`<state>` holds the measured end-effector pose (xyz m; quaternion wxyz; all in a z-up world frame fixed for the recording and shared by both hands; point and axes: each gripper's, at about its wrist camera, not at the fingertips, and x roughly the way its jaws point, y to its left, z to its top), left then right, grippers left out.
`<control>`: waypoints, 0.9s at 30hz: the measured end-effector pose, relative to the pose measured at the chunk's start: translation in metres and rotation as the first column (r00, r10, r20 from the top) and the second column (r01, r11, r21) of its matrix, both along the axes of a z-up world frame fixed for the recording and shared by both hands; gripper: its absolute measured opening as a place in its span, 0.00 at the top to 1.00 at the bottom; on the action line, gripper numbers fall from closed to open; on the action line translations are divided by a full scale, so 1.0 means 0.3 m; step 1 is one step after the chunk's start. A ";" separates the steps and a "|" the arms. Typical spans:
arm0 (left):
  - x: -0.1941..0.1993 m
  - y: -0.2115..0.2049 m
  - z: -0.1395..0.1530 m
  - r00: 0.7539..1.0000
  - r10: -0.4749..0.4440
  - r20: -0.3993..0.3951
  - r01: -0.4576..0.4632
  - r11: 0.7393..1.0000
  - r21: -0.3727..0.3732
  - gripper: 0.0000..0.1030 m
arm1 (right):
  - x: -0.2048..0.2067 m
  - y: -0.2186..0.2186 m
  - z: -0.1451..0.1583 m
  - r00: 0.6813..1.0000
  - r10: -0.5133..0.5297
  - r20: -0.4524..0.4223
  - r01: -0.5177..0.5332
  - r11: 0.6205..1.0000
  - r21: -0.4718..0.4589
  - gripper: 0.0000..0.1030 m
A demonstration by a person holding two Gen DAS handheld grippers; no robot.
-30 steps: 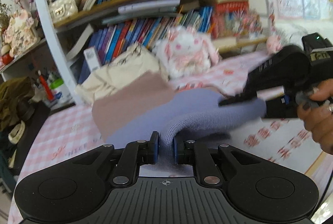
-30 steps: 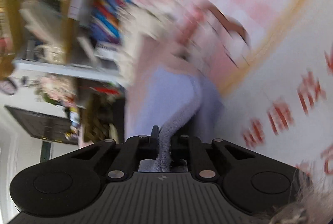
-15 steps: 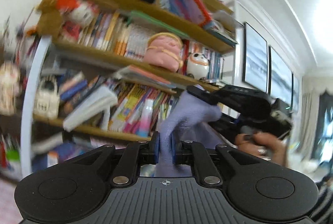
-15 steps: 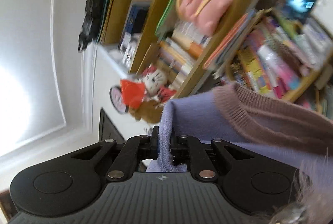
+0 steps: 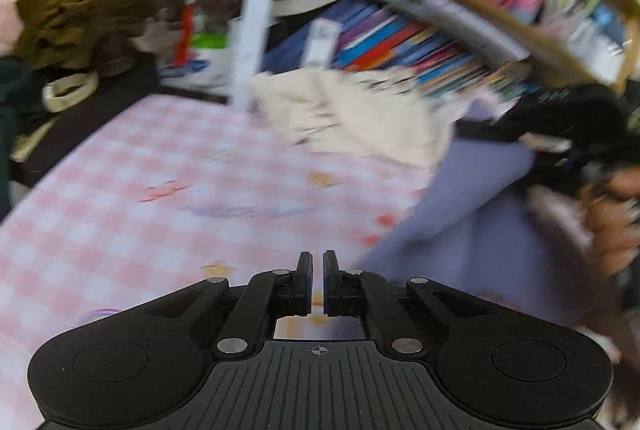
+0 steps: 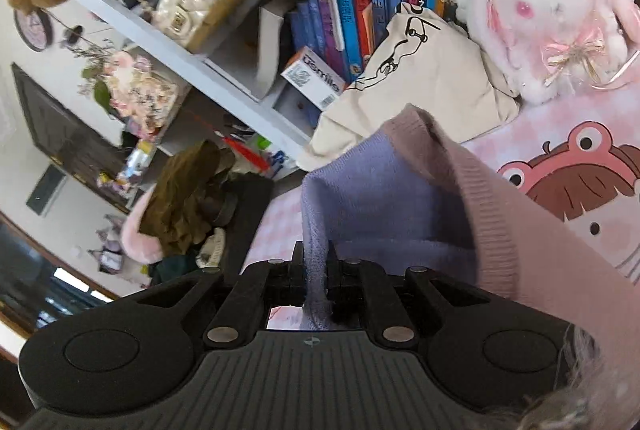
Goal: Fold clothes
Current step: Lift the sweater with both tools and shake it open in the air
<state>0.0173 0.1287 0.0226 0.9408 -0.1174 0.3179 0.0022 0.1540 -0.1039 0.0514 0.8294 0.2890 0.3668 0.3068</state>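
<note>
My left claw (image 5: 317, 278) is shut now, with nothing in it. Its jaws have just closed the last bit, and the sweater (image 5: 472, 214) that was in them a moment ago has slipped out. My right claw (image 6: 316, 270) is shut tight on the sweater's purple edge, so the sweater hangs from that side alone, over the right of the tabletop (image 5: 160, 190). I think my left claw must grab a new spot before I can fold. The sweater is soft, fuzzy knit, purple with a pink ribbed band (image 6: 500, 214). The tabletop's pink checked cloth is flat and smooth.
</note>
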 end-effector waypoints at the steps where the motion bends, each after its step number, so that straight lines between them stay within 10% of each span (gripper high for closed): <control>1: 0.008 0.013 -0.009 1.000 0.014 -0.010 -0.014 1.000 0.010 0.96 | 0.006 0.017 0.003 1.000 0.000 0.007 0.000 1.000 -0.020 0.93; 5: 0.009 0.031 0.015 1.000 0.009 0.019 -0.009 1.000 0.010 0.88 | -0.005 0.052 0.011 0.999 0.020 0.040 -0.017 0.997 -0.078 0.85; 8: 0.002 0.000 0.038 0.998 -0.050 0.042 0.049 0.998 0.028 0.70 | -0.060 0.026 0.011 0.997 0.041 0.068 -0.035 0.996 -0.080 0.52; 13: -0.011 -0.095 0.023 0.986 -0.159 0.047 0.155 0.985 0.075 0.40 | -0.214 -0.048 -0.015 0.988 0.092 0.127 -0.064 0.976 -0.210 0.42; 19: -0.025 -0.170 -0.040 0.976 -0.216 -0.025 0.218 0.964 0.153 0.38 | -0.466 -0.144 -0.146 0.968 0.194 0.158 -0.081 0.840 -0.537 0.39; 27: -0.064 -0.252 -0.060 0.964 -0.262 -0.052 0.267 0.941 0.205 0.38 | -0.677 -0.247 -0.181 0.961 0.155 0.231 0.033 0.760 -0.649 0.41</control>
